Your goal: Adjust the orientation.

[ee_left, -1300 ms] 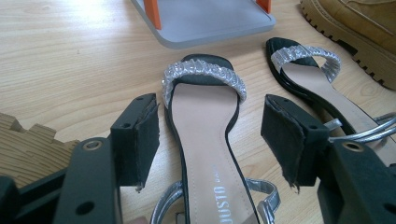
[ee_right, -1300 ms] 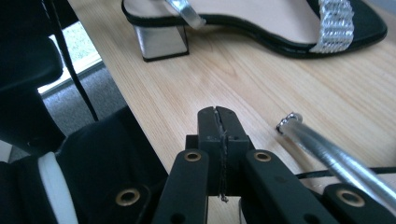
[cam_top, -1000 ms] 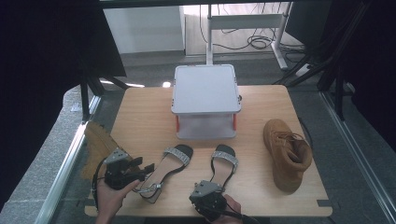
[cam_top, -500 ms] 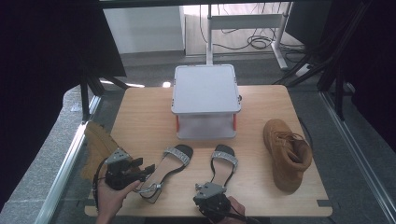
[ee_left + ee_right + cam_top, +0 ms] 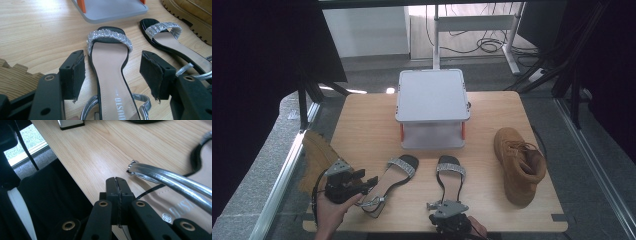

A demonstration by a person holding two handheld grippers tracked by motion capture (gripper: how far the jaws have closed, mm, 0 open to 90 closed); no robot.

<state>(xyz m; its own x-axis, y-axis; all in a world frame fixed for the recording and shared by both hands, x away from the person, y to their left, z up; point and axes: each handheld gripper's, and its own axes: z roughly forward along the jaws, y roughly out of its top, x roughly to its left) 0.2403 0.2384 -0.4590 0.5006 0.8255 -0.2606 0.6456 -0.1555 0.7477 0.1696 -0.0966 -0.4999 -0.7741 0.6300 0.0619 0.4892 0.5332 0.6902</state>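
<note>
The left sandal (image 5: 393, 181) lies flat near the bench's (image 5: 362, 130) front edge, toe toward one o'clock, and the left gripper (image 5: 368, 183) at its eight o'clock has its jaws spread wide to either side of the insole, pads clear of it. The right sandal (image 5: 450, 177) lies just beside it at three o'clock, its silver ankle strap (image 5: 172, 181) next to the right gripper (image 5: 435, 205), whose jaws are pressed together on nothing. A grey box (image 5: 432, 106) stands at twelve o'clock, a tan boot (image 5: 518, 164) farther at three.
</note>
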